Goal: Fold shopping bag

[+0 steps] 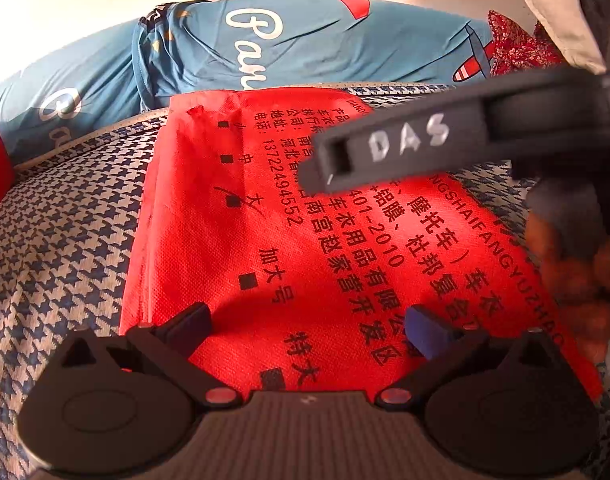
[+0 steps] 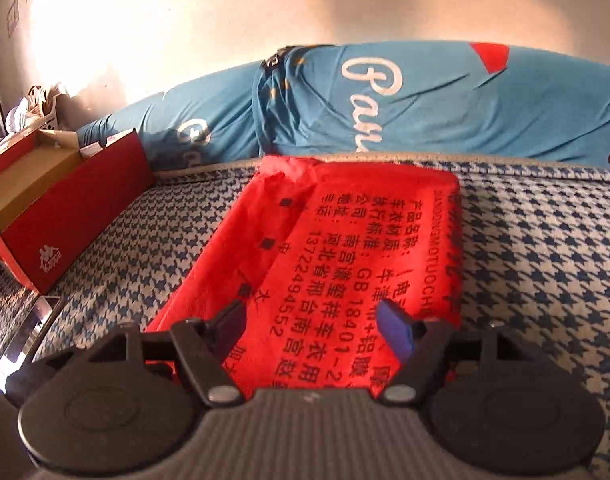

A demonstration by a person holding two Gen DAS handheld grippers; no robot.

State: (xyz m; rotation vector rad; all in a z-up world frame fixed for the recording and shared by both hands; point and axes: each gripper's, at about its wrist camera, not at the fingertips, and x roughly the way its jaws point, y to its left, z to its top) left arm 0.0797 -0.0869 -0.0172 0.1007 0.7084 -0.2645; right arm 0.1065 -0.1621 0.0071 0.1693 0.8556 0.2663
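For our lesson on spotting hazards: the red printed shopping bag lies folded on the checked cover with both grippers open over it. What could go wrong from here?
1. With the right gripper and left gripper both open, nothing seems to pin the red non-woven shopping bag, so its puffy folded layers may spring apart.
2. The blue-and-white houndstooth cover looks soft; pressing a crease there may shift the bag instead.
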